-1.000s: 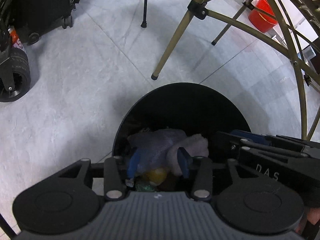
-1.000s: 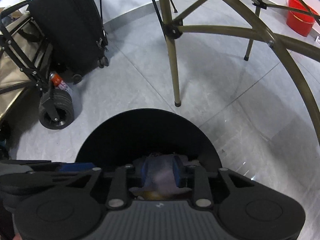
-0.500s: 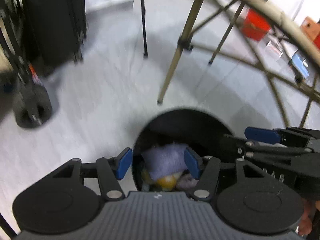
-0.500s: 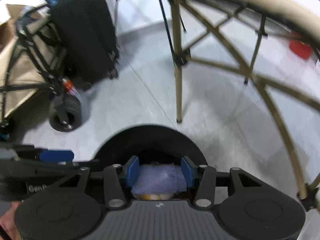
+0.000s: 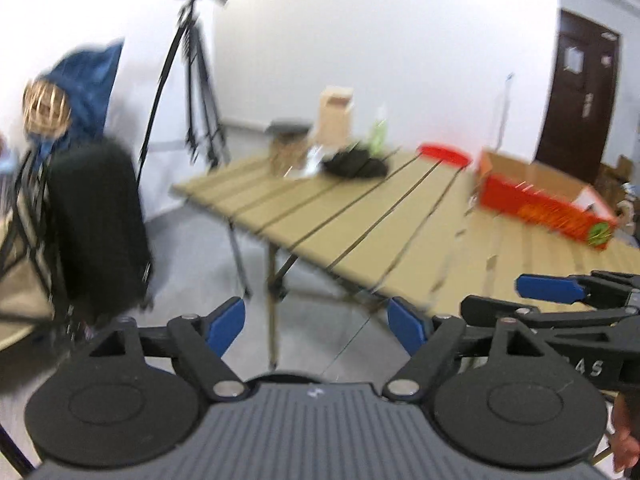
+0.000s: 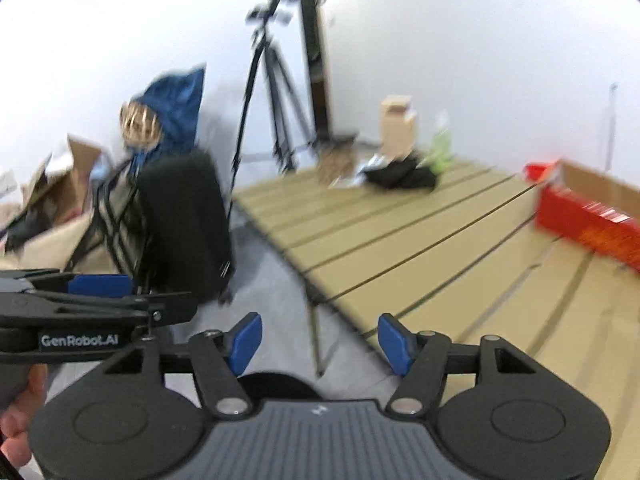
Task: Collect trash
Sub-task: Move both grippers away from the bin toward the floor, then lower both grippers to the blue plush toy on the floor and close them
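Both grippers have risen from the bin mouth, where they stood a second ago over a purple cloth and other refuse; the views now look across the room at table height, with motion blur throughout. Jaws on both units have just been opening, and nothing lies between them.

Left to right in the left wrist view:
- Suitcase [image 5: 96, 228], black, on the floor beside a folded cart.
- Tripod [image 5: 196, 92] against the wall.
- Left gripper [image 5: 316, 326]: jaws apart, empty.
- Bin [image 5: 280, 379]: only a dark arc of rim shows below the jaws; its contents are hidden.
- Table [image 5: 320, 216], slatted. At its far end stand a brown paper bag [image 5: 335, 114], a black heap [image 5: 354, 164] and a green bottle [image 5: 378, 132], too blurred to identify further.
- Red box [image 5: 544, 204], open-topped, on the table's right part.
- Right gripper [image 5: 548, 300], entering from the right edge.

Right wrist view: right gripper, jaws apart, empty; the bin rim [image 6: 276, 386] again shows just below them.

Progress, as a judgement: one deposit into the bin looks complete. Items at the table's far end may be remaining trash; the next step is probably a reach toward them. How much is left cannot be fixed from these blurred views.
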